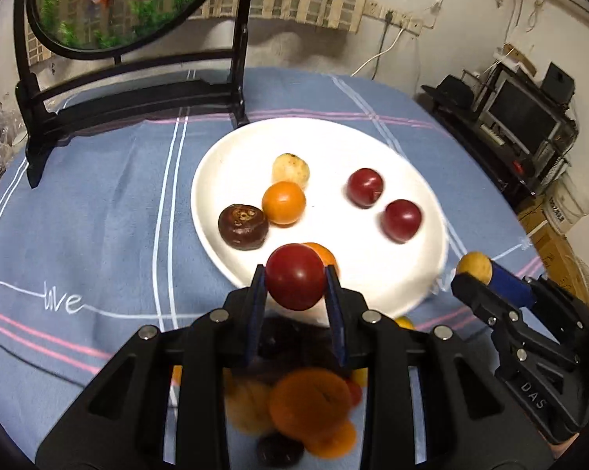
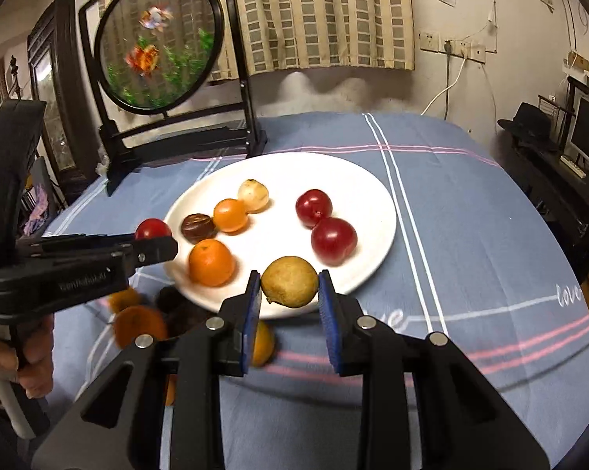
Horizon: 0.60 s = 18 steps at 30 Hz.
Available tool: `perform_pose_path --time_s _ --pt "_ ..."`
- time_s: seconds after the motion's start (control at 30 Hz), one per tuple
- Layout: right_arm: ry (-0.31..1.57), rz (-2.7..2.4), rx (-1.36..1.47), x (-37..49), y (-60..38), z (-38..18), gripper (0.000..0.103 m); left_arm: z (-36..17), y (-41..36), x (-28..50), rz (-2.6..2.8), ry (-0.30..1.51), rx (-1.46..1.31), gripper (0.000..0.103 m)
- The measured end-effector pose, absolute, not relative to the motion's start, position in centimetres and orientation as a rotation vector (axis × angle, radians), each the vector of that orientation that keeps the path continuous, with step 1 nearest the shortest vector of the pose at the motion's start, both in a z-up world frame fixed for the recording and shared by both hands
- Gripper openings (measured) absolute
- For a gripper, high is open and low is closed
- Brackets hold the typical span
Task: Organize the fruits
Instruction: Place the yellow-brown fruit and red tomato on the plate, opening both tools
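Note:
A white plate (image 1: 333, 149) (image 2: 286, 168) on the blue cloth holds two red plums (image 1: 365, 187) (image 2: 333, 239), two oranges (image 1: 283, 202) (image 2: 211, 262), a pale fruit (image 1: 290, 168) (image 2: 253, 195) and a dark brown fruit (image 1: 242, 227) (image 2: 197, 228). My left gripper (image 1: 296, 278) (image 2: 153, 235) is shut on a red plum (image 1: 294, 276) above the plate's near rim. My right gripper (image 2: 290, 286) (image 1: 475, 268) is shut on a yellow-brown fruit (image 2: 290, 281) over the plate's near edge.
A pile of loose oranges and dark fruits (image 1: 306, 407) (image 2: 141, 325) lies on the cloth below the left gripper. A black-framed round screen with goldfish (image 1: 129, 90) (image 2: 157, 43) stands at the table's back left. The table edge falls off at the right towards shelves (image 1: 529, 117).

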State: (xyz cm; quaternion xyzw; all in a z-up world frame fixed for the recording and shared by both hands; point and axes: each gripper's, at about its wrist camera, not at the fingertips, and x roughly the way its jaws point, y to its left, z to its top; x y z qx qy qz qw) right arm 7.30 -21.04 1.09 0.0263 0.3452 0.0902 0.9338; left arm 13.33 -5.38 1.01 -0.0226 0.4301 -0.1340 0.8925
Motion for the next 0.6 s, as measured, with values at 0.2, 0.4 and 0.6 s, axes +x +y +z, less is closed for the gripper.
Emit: perform_pose_path --time_s 0.2,0.4,0.6 --pt "0.730 0.241 0.068 8.7 -20.8 -0.8 0.043 -0.5 -5.7 15.0 -0.265 0.895 0.000 0.037" --pt "0.696 0.247 0.095 7.6 -21.3 -0.1 0.060 0.2 -4.9 14.4 -0.251 0.835 -0.030 0.072" --pt "0.722 0.279 0.135 7.3 -21.2 0.3 0.060 1.5 -2.9 11.7 -0.214 0.812 -0.065 0.082"
